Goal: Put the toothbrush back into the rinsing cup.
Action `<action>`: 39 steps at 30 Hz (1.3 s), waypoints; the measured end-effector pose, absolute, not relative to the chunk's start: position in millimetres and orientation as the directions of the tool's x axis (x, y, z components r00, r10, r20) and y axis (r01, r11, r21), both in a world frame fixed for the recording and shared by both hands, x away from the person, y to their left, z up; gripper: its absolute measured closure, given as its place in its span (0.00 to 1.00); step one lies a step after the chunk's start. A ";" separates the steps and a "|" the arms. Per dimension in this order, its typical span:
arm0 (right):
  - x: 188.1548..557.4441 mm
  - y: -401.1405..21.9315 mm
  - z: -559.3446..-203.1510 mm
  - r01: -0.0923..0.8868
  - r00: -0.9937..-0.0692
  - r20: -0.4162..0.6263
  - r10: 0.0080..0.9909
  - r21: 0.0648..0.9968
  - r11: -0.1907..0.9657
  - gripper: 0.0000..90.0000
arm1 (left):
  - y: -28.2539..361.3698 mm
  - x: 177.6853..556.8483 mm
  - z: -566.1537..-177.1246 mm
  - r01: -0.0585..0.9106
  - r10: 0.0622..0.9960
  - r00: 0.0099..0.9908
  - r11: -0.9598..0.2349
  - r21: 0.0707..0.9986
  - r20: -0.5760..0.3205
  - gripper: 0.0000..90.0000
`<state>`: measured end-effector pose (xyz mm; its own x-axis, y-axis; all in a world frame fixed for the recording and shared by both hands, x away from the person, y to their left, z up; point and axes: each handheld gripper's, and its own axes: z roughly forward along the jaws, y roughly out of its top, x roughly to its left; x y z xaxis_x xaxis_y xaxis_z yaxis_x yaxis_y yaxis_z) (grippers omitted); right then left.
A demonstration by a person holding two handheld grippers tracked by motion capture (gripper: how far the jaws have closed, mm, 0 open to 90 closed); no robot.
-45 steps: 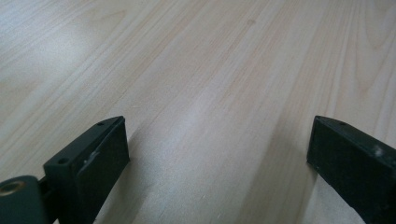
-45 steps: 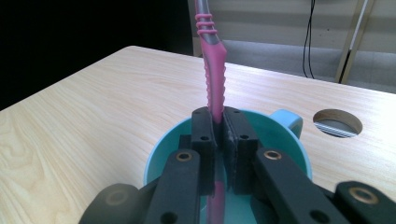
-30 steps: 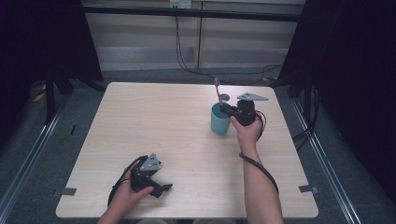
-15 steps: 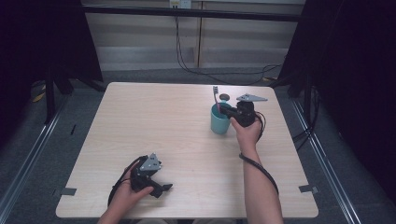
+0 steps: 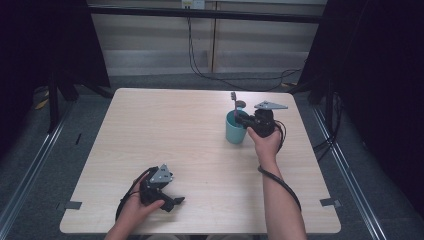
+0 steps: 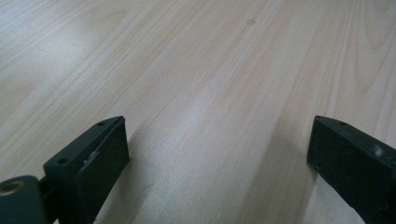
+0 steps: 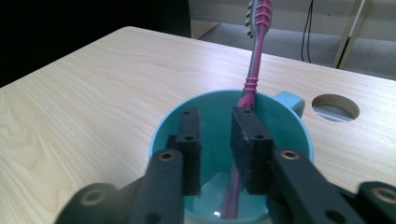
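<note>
Pale wood surface under both. Teal mug directly below right tool, jaws slightly parted, gripping nothing; pink-grey toothbrush standing just beyond. Left tool wide open, empty, low over bare wood.

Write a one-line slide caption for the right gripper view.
Right tool slightly parted inside a teal mug, toothbrush leaning beside it.

A pale wooden table stands on grey floor, black curtains flanking a light wall.
</note>
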<state>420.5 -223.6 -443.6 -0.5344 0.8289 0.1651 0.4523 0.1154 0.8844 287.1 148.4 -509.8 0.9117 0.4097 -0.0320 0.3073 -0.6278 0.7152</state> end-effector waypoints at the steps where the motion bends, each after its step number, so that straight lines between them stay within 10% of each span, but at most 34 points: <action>1: 419.9 -223.9 -443.3 0.453 -0.536 0.166 0.828 0.884 0.116 0.76 | 148.4 287.1 -509.6 0.307 0.410 0.912 -0.630 0.713 -0.031 0.06; 15: 411.9 -221.8 -436.9 0.488 -0.541 0.166 0.825 0.860 0.147 0.46 | 148.5 287.0 -509.5 0.308 0.412 0.911 -0.629 0.713 -0.029 0.06; 39: 387.1 -222.0 -425.9 0.496 -0.594 0.125 0.794 0.835 0.240 0.30 | 148.5 287.0 -509.6 0.308 0.412 0.911 -0.629 0.713 -0.029 0.06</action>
<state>387.1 -222.0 -425.9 -0.5944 0.7945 0.1247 0.4959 0.2401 0.8345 287.0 148.5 -509.6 0.9105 0.4124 -0.0293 0.3081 -0.6294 0.7134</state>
